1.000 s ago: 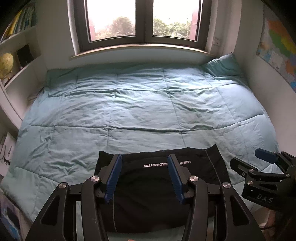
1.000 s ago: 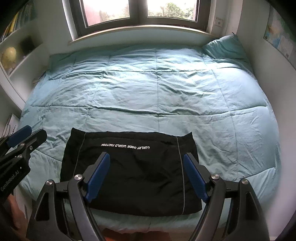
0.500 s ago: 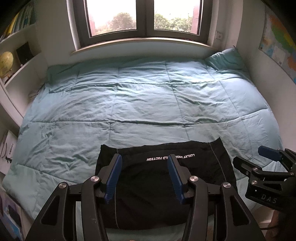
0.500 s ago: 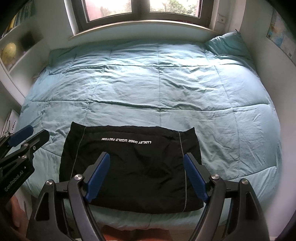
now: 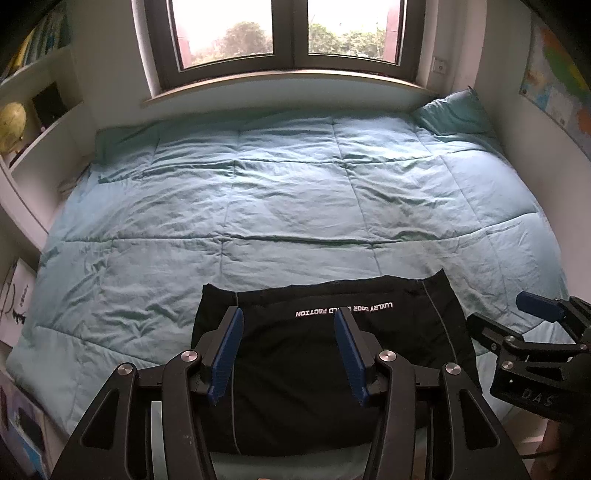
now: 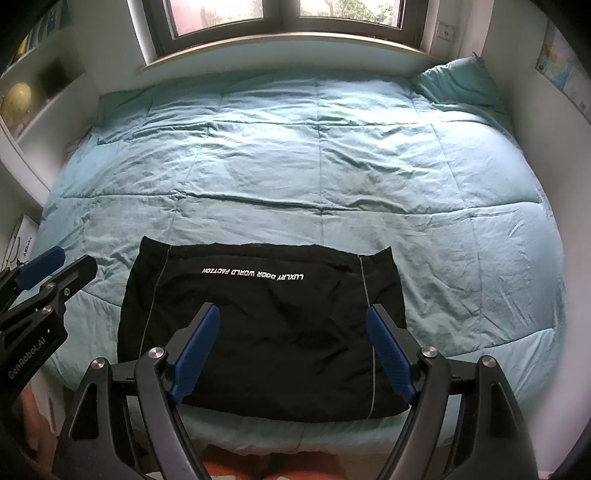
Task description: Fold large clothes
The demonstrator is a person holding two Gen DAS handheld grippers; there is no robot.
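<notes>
On the far left, a shelf is carrying a yellowish globe, and what is probably a white paper bag is leaning beside the bed, though the fisheye edge is blurring it. The bed is lying under a light teal quilt that is wrinkling along its stitched squares. The left gripper is hovering over the near edge of the bed with its blue fingers spread apart and holding nothing; below and beyond them the black garment is showing. That garment is lying flat on the quilt at the near edge of the bed, folded into a rough rectangle, with a line of white lettering running across its far part and a thin pale stripe down each side. The right gripper is hanging above the garment's near half, its fingers spread wide and empty, not touching the cloth. Each gripper is appearing at the edge of the other's view, well apart. At the far side a window is letting in daylight above the sill, a teal pillow is sitting in the far right corner, and a map is hanging on the right wall.
</notes>
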